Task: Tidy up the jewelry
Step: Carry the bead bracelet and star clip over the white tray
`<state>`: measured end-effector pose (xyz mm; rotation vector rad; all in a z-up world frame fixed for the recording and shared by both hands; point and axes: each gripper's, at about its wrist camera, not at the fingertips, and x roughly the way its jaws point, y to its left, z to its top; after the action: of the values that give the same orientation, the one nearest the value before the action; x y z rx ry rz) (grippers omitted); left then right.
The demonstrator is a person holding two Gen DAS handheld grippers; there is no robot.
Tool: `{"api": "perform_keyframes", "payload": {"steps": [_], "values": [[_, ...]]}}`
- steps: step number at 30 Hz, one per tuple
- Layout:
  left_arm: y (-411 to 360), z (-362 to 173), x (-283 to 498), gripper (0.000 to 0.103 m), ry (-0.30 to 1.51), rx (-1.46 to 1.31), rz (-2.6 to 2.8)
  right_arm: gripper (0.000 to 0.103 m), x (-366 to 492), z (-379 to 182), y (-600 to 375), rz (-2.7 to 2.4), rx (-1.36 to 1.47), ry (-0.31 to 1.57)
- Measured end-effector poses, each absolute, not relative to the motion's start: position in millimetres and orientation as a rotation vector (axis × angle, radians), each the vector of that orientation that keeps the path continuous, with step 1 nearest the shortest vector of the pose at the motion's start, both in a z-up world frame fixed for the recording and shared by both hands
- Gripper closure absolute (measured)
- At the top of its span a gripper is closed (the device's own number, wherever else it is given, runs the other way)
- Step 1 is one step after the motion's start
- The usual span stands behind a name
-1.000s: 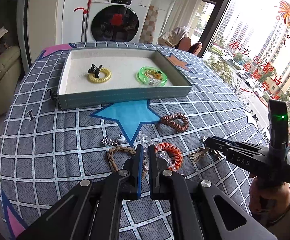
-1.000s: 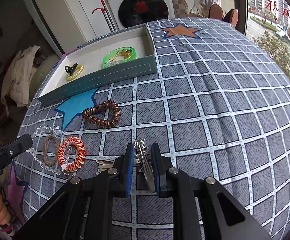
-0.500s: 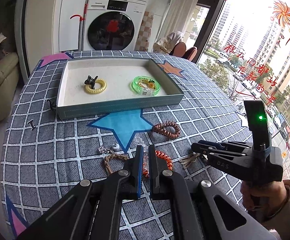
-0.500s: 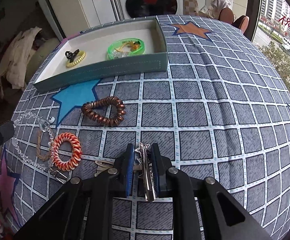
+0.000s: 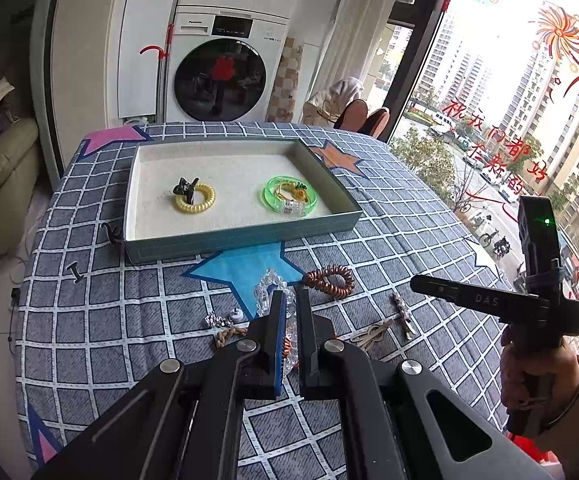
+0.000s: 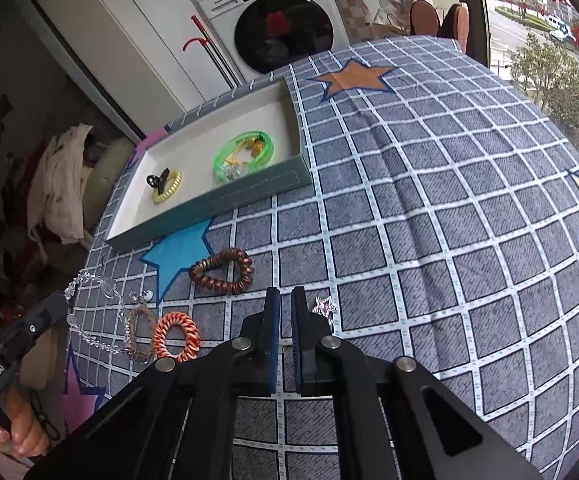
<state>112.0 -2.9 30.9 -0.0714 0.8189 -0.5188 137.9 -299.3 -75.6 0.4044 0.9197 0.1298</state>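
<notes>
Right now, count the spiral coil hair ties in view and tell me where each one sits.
3. The yellow coil lies in the tray, under a black clip. The brown coil lies on the cloth near the blue star. The orange-and-white coil lies beside the braided loop. Others may be hidden behind the fingers.

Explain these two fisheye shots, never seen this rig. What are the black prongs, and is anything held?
No robot: a person holds a two-finger clamp in each hand, with a camera on each looking along its fingers. The black prongs are those fingers. One picture is from the left gripper, the other from the right gripper. On the checked cloth lie a brown hair tie, an orange hair tie and a star clip. The tray holds a yellow hair tie and a green bangle. The left gripper is shut on a clear bead bracelet. The right jaws have just been closing, with nothing between them.
</notes>
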Motion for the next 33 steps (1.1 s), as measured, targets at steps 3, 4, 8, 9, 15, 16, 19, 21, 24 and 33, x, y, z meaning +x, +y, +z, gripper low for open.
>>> {"api": "perform_keyframes", "payload": {"steps": [3,4,8,9,15,16,19,21,24,33], "values": [[-0.5,35.7,113.9,0.079,0.807,-0.070,-0.511,0.097,139.4,-73.0,-295.4,0.130,0.359,0.930],[0.5,36.9,114.6,0.079,0.804,-0.071,-0.509,0.097,140.8,-74.9,-292.9,0.128,0.332,0.945],[3.3,39.1,116.0,0.079,0.794,-0.073,-0.504,0.063,142.1,-91.6,-292.5,0.084,0.305,0.998],[3.4,38.9,116.1,0.079,0.795,-0.073,-0.503,0.054,141.5,-94.6,-292.1,0.077,0.305,0.998],[4.7,37.9,116.9,0.079,0.799,-0.073,-0.500,0.073,145.6,-109.0,-279.8,0.011,0.214,1.027],[4.9,37.8,117.7,0.079,0.799,-0.074,-0.499,0.078,146.2,-108.7,-276.9,-0.006,0.181,1.031],[6.4,37.0,120.1,0.079,0.802,-0.075,-0.496,0.085,144.4,-106.3,-275.1,0.000,0.171,1.027],[7.2,37.3,122.2,0.079,0.802,-0.076,-0.494,0.085,141.8,-99.6,-278.9,0.018,0.207,0.993],[7.5,40.0,126.5,0.079,0.794,-0.070,-0.494,0.085,143.6,-85.6,-284.1,0.048,0.269,0.949],[2.9,62.2,169.7,0.079,0.740,-0.050,-0.498,0.085,192.0,-32.4,-276.6,0.165,0.365,0.833]]}}
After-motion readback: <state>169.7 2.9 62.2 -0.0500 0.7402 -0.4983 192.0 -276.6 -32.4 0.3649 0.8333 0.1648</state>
